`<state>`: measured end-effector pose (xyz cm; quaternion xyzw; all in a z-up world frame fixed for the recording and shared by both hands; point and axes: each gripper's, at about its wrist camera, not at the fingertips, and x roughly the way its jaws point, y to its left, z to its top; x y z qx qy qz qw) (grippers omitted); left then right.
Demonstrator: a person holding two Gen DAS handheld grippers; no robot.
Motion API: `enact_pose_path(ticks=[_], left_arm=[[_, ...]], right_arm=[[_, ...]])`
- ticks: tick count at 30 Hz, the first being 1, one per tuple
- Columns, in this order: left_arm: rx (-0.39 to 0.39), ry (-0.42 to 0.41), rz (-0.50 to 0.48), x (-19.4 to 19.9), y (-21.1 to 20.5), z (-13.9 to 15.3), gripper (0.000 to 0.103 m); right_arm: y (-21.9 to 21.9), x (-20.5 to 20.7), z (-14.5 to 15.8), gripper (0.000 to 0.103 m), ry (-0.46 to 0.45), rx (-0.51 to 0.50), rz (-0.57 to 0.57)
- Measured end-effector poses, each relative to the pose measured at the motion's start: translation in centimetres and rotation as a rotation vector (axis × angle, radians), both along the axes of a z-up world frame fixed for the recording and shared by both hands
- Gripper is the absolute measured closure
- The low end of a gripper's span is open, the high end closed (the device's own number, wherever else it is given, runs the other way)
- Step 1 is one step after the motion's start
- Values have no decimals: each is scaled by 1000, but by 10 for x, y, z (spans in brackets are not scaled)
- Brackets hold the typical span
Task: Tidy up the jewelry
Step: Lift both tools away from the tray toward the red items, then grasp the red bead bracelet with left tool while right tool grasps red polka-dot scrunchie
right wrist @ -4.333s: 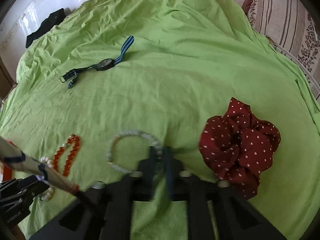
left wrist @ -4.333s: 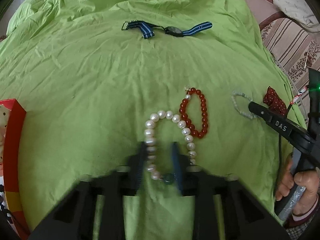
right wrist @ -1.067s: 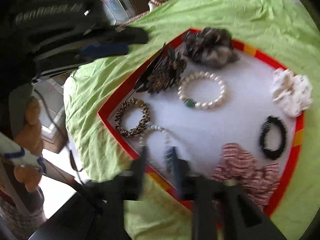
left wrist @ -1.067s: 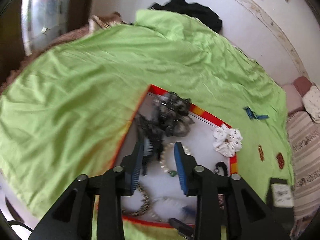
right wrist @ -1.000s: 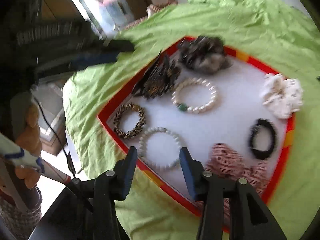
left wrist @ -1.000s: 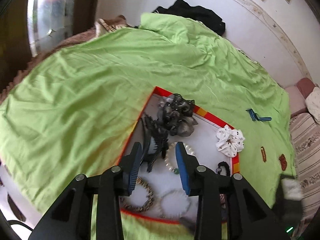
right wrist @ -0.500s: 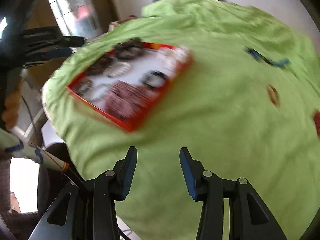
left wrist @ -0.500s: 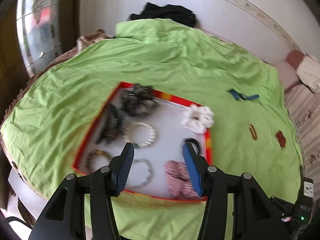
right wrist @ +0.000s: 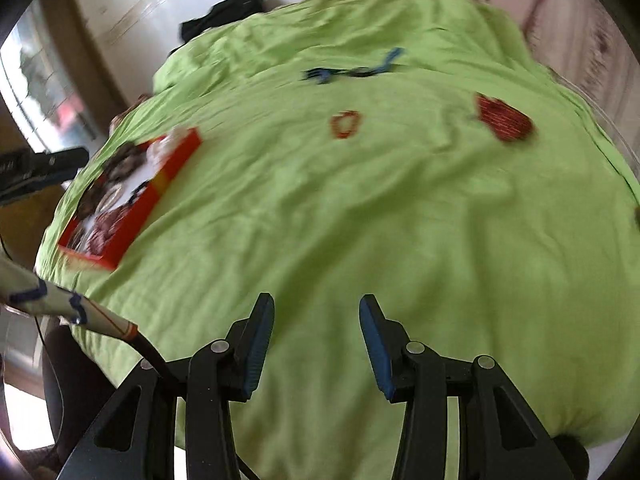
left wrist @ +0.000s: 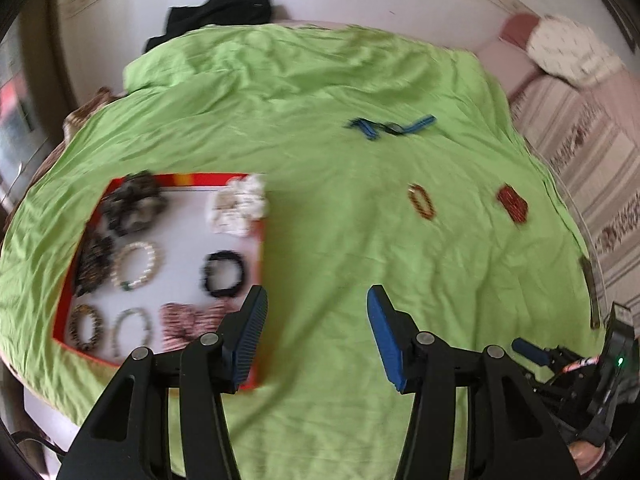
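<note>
A red-rimmed tray (left wrist: 262, 264) (right wrist: 160, 184) lies at the left of the green cloth and holds a pearl bracelet (left wrist: 136, 264), a pale bead bracelet (left wrist: 130, 330), a black band (left wrist: 224, 272) and several scrunchies. An orange bead bracelet (left wrist: 421, 202) (right wrist: 346, 124), a dark red dotted scrunchie (left wrist: 513, 204) (right wrist: 504, 118) and a blue-strap watch (left wrist: 390, 126) (right wrist: 352, 70) lie loose on the cloth to the right. My left gripper (left wrist: 314, 328) hangs open and empty over the cloth beside the tray's right rim. My right gripper (right wrist: 316, 344) is open and empty above bare cloth.
The green cloth (left wrist: 360, 280) covers a round table whose edge drops off near the bottom of both views. A striped sofa (left wrist: 580, 140) stands at the right. A black garment (left wrist: 216, 16) lies at the far edge. The other gripper (left wrist: 576, 364) shows at the lower right.
Both grippers have let go of their bracelets in the tray and swung right, away from it. The left jaws have spread wider. The tray has slid to the left in both views.
</note>
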<state>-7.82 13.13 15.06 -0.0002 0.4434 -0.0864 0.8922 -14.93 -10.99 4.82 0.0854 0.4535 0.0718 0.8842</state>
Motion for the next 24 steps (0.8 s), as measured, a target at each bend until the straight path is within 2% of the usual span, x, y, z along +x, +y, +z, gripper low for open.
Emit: enact_pose_path(ticks=[6, 11, 20, 21, 23, 24], left_arm=[[34, 16, -59, 12, -57, -17, 52], [54, 33, -78, 33, -86, -32, 52], [-15, 100, -108, 108, -125, -67, 53], [-30, 119, -114, 122, -131, -73, 55], [-55, 152, -116, 144, -139, -84, 72], [-70, 172, -111, 155, -143, -90, 73]], right_arm=[[-42, -5, -10, 54, 4, 33, -86], [-78, -2, -9, 54, -3, 38, -152], [-144, 52, -3, 51, -14, 13, -277], [-150, 60, -2, 51, -17, 12, -290], [-160, 77, -1, 51, -26, 17, -313], [-166, 86, 0, 51, -31, 22, -328]])
